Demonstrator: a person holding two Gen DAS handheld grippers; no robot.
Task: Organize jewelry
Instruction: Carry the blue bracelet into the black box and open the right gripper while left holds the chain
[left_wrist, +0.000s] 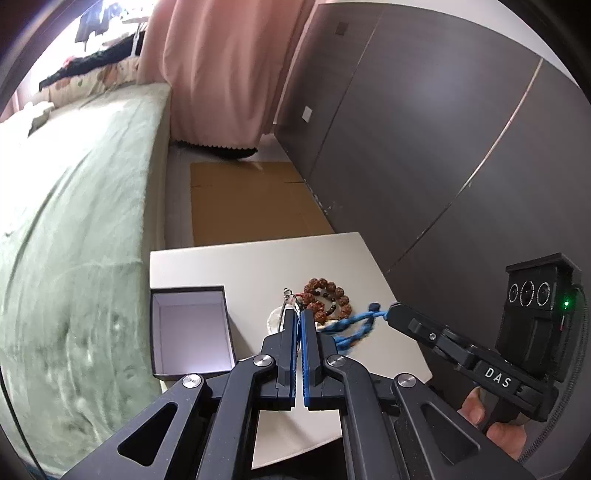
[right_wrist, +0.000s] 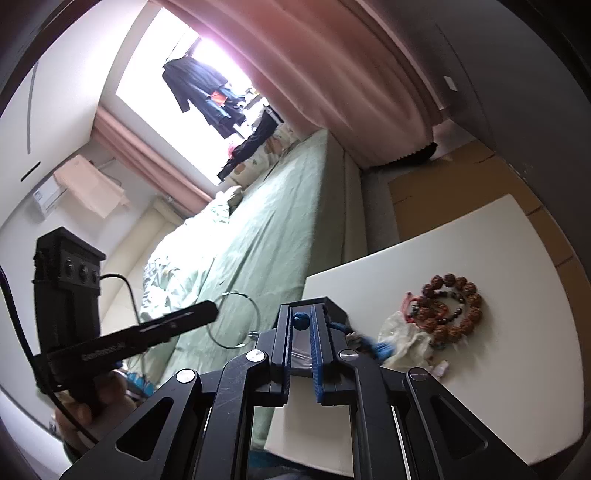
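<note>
**The box lies left of both loads**

We take the open black box (left_wrist: 188, 291) as our landmark. It stands empty at the left edge of the tabletop (left_wrist: 258, 266), on the bed side, mouth up and white inside.

Just right of the box is the left gripper (left_wrist: 298, 314), its jaws together. In the right wrist view a thin wire hoop (right_wrist: 235, 293) hangs at its tip, so we judge the jaws are clamped on that hoop, though the contact itself is too fine to see.

Further right of the box, beyond those jaws, the wooden bead bracelet (left_wrist: 328, 295) lies flat on the tabletop, tangled with smaller dark beads and pale pieces.

Right again is the blue cord (left_wrist: 354, 325). Its long axis runs from the heap up and rightward to the right gripper (left_wrist: 391, 310), whose jaws are clamped on the cord's knotted end. The rest trails down toward the heap.

So the left hand is the nearer one to the box. By our reckoning, the hoop needs only a short move leftward over the rim. The cord must cross the heap and the left hand to get there, and its loose tail could snag the beads unless it is lifted clear first.
</note>
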